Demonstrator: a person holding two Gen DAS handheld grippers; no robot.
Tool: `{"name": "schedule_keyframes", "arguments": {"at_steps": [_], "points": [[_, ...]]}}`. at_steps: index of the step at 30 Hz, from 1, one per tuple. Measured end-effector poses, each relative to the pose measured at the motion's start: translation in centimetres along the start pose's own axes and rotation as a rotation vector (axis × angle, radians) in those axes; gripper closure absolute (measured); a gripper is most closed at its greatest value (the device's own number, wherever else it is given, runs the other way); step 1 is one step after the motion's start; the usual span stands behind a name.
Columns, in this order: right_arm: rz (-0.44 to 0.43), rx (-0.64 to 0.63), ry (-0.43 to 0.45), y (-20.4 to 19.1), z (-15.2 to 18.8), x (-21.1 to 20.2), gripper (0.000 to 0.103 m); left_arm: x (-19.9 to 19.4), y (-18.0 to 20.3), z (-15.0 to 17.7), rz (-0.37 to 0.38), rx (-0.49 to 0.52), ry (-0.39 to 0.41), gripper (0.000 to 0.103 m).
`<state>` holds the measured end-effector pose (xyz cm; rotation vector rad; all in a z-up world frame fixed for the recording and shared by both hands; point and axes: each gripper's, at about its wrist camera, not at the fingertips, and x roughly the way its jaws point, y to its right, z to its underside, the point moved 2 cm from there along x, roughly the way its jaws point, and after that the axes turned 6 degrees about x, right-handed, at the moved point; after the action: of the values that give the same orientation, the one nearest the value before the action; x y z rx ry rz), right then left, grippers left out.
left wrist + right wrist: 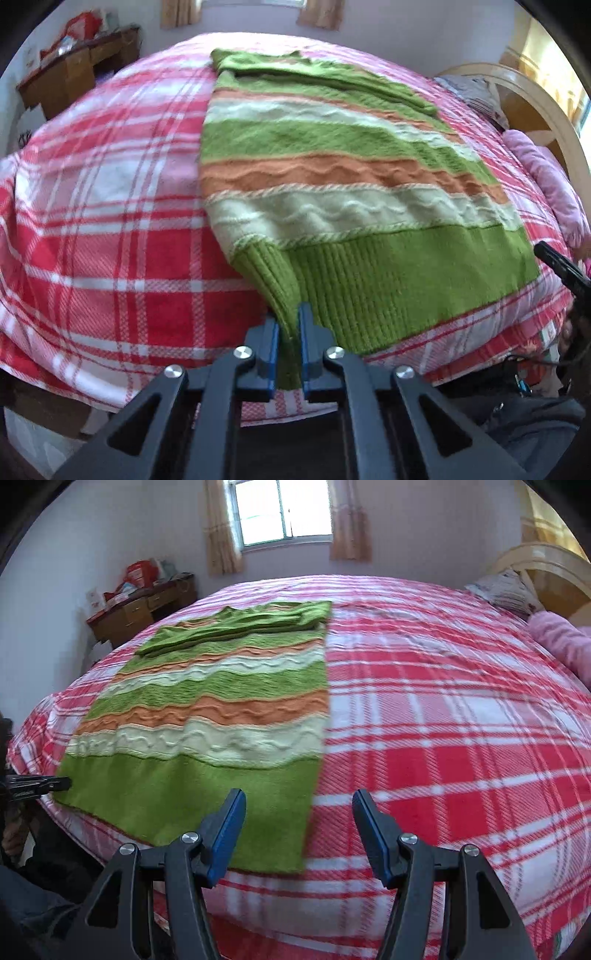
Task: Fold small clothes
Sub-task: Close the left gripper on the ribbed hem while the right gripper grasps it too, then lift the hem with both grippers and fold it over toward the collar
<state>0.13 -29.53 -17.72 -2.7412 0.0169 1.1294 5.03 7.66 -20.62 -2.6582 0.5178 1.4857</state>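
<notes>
A green, orange and cream striped knit sweater [332,177] lies on the red plaid bed cover [103,221], its sleeves folded across the top. My left gripper [288,332] is shut on the sweater's ribbed green hem corner at the near left and lifts it slightly. In the right wrist view the sweater [207,716] lies left of centre. My right gripper [299,812] is open and empty, hovering above the sweater's near right hem corner. The left gripper's tip [40,784] shows at the far left edge of the right wrist view.
A wooden desk [144,609] with clutter stands by the far left wall under a window [280,509]. A pink pillow [561,638] and a wooden headboard [546,572] are at the right. The bed's near edge is just below both grippers.
</notes>
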Motion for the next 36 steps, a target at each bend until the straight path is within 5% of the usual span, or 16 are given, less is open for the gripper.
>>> {"name": "schedule_keyframes", "arguments": {"at_steps": [8, 12, 13, 14, 15, 17, 27, 36], "points": [[-0.045, 0.031, -0.032, 0.2, 1.0, -0.2, 0.042, -3.1, -0.6, -2.0, 0.033, 0.016, 0.119, 0.094], [-0.045, 0.007, -0.062, -1.0, 1.5, 0.7, 0.043, -2.4, -0.9, -2.3, 0.037, 0.020, 0.116, 0.094], [-0.005, -0.016, -0.056, -1.4, 1.7, 0.8, 0.051, -2.0, -1.0, -2.2, 0.033, 0.020, 0.106, 0.094], [0.010, -0.031, -0.061, -1.7, 1.8, 0.8, 0.079, -1.6, -1.1, -2.0, 0.030, 0.015, 0.093, 0.094], [-0.019, -0.030, -0.074, -1.7, 1.7, 0.7, 0.091, -1.7, -1.1, -1.7, 0.033, 0.008, 0.087, 0.094], [-0.075, 0.011, -0.063, -1.3, 1.3, 0.0, 0.099, -1.9, -1.4, -1.9, 0.036, 0.003, 0.097, 0.094], [-0.191, 0.064, 0.152, -1.2, -2.7, -4.8, 0.100, -4.8, -2.2, -5.0, 0.045, 0.015, 0.224, 0.094], [-0.230, 0.038, 0.224, -2.5, -6.8, -5.3, 0.100, -6.5, -1.8, -8.6, -0.055, 0.061, 0.310, 0.094]]}}
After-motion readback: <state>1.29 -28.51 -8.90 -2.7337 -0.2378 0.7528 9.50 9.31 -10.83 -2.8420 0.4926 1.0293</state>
